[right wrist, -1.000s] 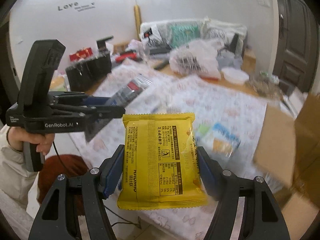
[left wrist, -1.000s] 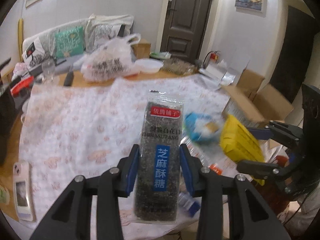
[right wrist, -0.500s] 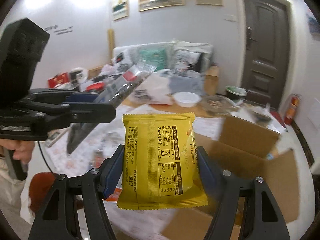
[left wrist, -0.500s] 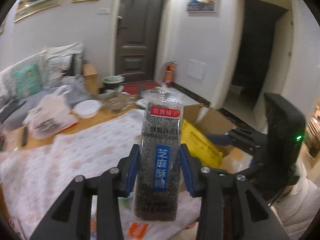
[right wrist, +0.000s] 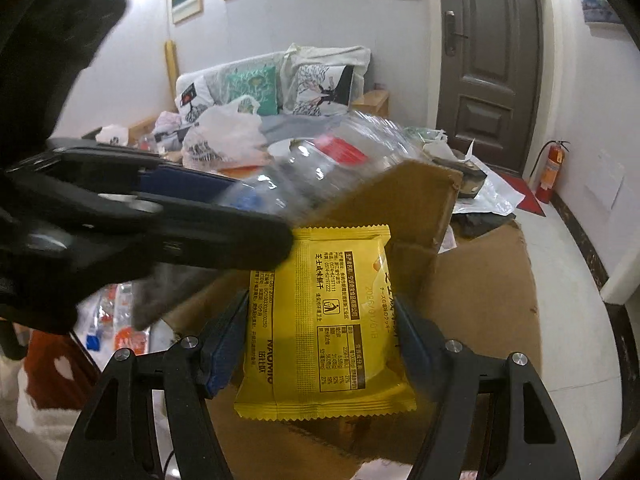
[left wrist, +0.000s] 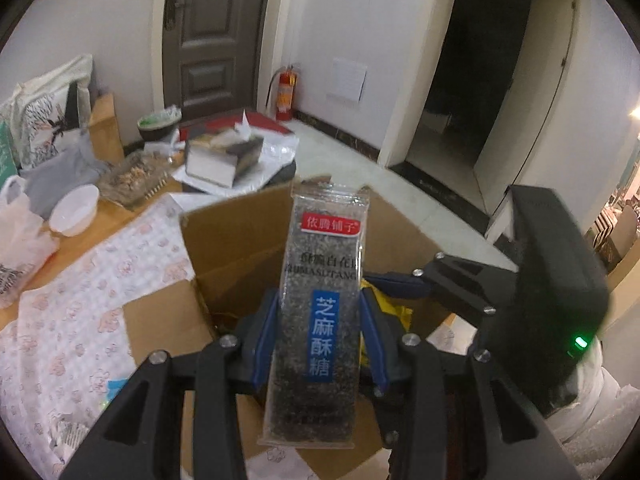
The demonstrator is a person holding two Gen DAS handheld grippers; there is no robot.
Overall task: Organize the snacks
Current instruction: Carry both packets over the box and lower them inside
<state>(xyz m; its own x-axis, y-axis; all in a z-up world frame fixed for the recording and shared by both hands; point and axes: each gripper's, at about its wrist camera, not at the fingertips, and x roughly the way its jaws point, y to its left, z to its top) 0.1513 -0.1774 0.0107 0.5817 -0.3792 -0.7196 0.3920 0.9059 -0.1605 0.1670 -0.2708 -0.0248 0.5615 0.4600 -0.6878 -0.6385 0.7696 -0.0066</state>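
Note:
My left gripper [left wrist: 320, 332] is shut on a long clear pack of black sesame candy [left wrist: 324, 280] with a red and a blue label, held upright. It hangs above an open cardboard box [left wrist: 240, 248]. My right gripper [right wrist: 324, 332] is shut on a yellow biscuit packet [right wrist: 320, 320], printed back facing the camera, also over the cardboard box [right wrist: 480, 288]. The two grippers are close side by side. In the left wrist view a corner of the yellow packet [left wrist: 390, 312] shows behind the candy pack. In the right wrist view the candy pack [right wrist: 328, 160] is blurred.
A table with a floral cloth [left wrist: 60, 320] lies left of the box, with a white bowl [left wrist: 74, 208], a plastic bag [left wrist: 16, 236] and a tissue box [left wrist: 224, 156]. A fire extinguisher [left wrist: 285, 92] stands by the door. A sofa with cushions [right wrist: 280, 84] is behind the table.
Both grippers have swung away from the table, each keeping its pack, and now hang over the open cardboard box. The grips look unchanged.

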